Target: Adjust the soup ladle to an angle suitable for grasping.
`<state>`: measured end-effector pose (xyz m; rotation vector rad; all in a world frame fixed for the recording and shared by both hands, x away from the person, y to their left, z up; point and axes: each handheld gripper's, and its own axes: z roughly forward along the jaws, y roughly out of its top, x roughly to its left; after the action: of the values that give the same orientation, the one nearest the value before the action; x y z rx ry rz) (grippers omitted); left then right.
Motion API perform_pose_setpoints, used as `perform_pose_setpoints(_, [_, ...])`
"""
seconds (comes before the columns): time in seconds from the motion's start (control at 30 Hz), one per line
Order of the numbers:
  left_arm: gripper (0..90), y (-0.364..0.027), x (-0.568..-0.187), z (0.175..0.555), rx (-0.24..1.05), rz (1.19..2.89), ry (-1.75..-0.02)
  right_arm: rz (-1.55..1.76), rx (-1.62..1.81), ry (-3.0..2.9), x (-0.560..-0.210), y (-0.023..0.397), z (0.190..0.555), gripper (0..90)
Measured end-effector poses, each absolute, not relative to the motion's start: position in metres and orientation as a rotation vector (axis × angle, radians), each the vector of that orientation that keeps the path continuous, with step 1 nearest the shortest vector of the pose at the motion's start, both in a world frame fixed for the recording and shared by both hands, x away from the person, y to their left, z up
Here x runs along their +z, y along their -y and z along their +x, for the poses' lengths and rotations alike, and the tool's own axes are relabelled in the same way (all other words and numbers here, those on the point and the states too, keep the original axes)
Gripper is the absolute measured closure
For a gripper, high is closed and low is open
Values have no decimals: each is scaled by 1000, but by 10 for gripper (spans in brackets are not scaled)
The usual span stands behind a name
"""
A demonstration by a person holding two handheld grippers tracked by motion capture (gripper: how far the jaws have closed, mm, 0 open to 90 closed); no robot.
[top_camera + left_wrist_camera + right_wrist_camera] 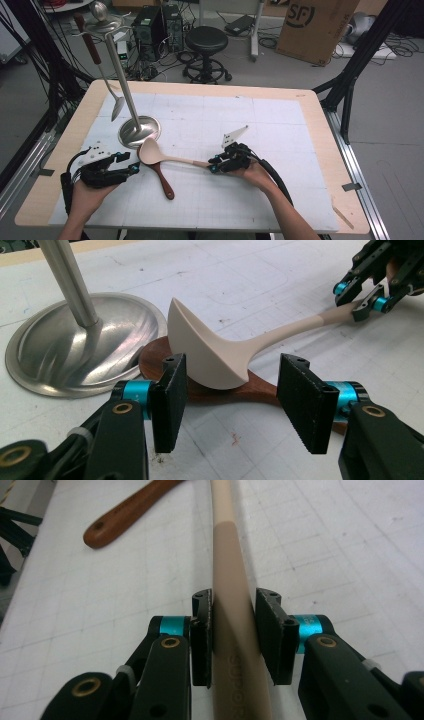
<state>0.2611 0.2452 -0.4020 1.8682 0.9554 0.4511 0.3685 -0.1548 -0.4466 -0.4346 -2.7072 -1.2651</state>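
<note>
A beige ladle point(150, 151) lies low over the white mat, its bowl resting on the head of a brown wooden spoon point(164, 182). My right gripper point(214, 166) is shut on the ladle's handle; in the right gripper view both pads of the right gripper point(235, 625) press the beige handle point(227, 555). My left gripper point(134, 162) stands open just left of the ladle bowl. In the left gripper view the ladle bowl point(200, 347) sits beyond the spread jaws of the left gripper point(232, 400), untouched, with the wooden spoon point(155, 357) under it.
A steel utensil stand point(139, 131) with a round base rises just behind the ladle bowl. A metal spoon with a brown handle point(116, 107) hangs from its top. The wooden spoon's handle point(125, 515) points toward the table's front. A stool and boxes stand beyond the table.
</note>
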Motion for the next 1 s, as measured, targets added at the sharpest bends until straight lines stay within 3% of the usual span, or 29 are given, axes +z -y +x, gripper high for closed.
perform_pose_setpoints(0.57, [462, -244, -402, 262, 448, 1870, -953, -402, -1291, 2781, -450, 146, 363, 698])
perform_pose_setpoints(1.0, [462, -243, -402, 262, 444, 1874, -950, -424, -1291, 2766, -439, 166, 361, 701])
